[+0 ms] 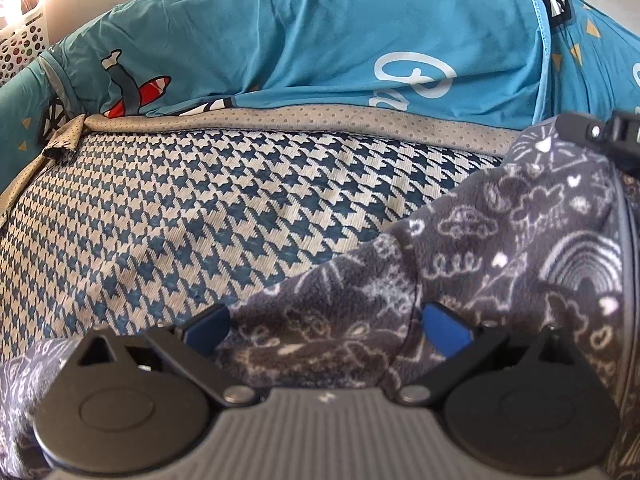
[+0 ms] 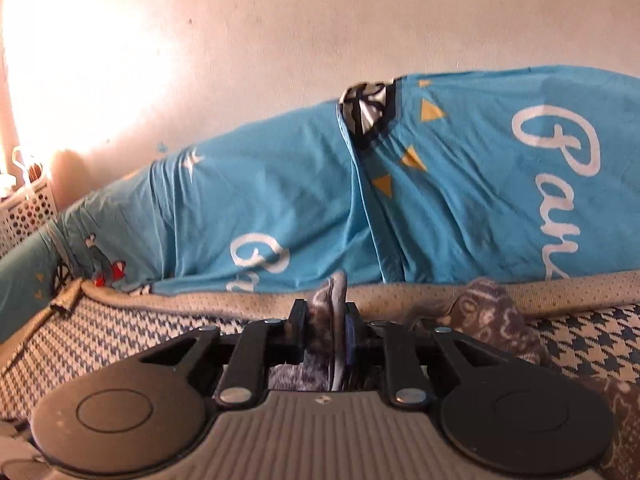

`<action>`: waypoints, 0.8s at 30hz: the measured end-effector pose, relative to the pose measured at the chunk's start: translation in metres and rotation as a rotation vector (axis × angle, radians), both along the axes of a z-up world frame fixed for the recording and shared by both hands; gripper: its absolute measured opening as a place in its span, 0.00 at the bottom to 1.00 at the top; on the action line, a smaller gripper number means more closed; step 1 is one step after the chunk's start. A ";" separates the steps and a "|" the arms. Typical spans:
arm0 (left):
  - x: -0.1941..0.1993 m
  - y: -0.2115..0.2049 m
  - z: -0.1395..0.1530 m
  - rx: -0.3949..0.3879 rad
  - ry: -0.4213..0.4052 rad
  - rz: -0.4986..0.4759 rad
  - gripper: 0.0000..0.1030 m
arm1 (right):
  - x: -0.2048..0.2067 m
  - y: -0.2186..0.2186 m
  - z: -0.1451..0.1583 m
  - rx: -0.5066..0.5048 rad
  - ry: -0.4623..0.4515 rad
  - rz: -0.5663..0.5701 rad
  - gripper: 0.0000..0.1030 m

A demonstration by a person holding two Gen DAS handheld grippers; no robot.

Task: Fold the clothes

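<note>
Garment (image 2: pixel 334 300) edge pinched in right hand-held gripper (image 2: pixel 326 320).

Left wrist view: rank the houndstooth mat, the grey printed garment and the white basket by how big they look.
1. Houndstooth mat
2. Grey printed garment, though it is nearest the lens and partly hidden, so this gap is unsure
3. White basket, mostly cut off at the edge

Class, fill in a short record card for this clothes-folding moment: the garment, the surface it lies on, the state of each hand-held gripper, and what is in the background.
garment: grey doodle-print fleece, crumpled
surface: blue-and-cream houndstooth mat
left hand-held gripper: open, fleece lying between its blue pads, not pinched
right hand-held gripper: shut on a fold of the fleece
background: blue printed bedding, pale wall, white perforated basket at far left
</note>
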State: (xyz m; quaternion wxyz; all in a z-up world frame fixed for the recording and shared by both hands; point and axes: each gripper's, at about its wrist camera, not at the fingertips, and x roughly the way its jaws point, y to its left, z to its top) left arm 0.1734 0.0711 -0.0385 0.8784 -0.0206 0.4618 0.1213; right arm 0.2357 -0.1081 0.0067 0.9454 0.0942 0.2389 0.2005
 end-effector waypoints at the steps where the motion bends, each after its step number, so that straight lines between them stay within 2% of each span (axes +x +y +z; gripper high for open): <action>1: 0.001 -0.001 -0.001 0.021 -0.003 0.008 1.00 | 0.000 0.001 0.003 0.005 -0.018 -0.004 0.18; 3: 0.003 -0.002 -0.004 0.064 -0.013 0.025 1.00 | 0.002 0.005 0.005 -0.026 -0.004 0.001 0.21; 4: 0.004 -0.002 -0.006 0.084 -0.021 0.033 1.00 | 0.003 0.006 0.004 -0.043 0.014 0.000 0.29; 6: 0.006 0.001 -0.005 0.091 -0.027 0.058 1.00 | 0.004 0.007 0.001 -0.076 0.041 0.002 0.37; 8: 0.007 0.003 -0.004 0.117 -0.030 0.091 1.00 | 0.002 0.006 0.000 -0.127 0.065 -0.001 0.38; 10: 0.010 0.005 -0.005 0.182 -0.018 0.124 1.00 | -0.002 -0.002 0.001 -0.138 0.079 -0.013 0.39; 13: 0.009 0.013 0.001 0.153 -0.010 0.169 1.00 | -0.011 -0.021 0.002 -0.124 0.115 -0.048 0.41; 16: -0.001 0.015 0.016 0.086 -0.063 0.155 1.00 | -0.030 -0.044 0.003 -0.145 0.125 -0.106 0.45; 19: -0.013 0.009 0.028 0.044 -0.094 0.115 1.00 | -0.048 -0.068 0.003 -0.152 0.160 -0.177 0.45; 22: -0.028 -0.001 0.037 -0.011 -0.118 0.069 1.00 | -0.068 -0.090 0.006 -0.116 0.185 -0.230 0.46; 24: -0.037 -0.008 0.040 -0.019 -0.135 0.023 1.00 | -0.084 -0.098 0.008 -0.153 0.175 -0.261 0.47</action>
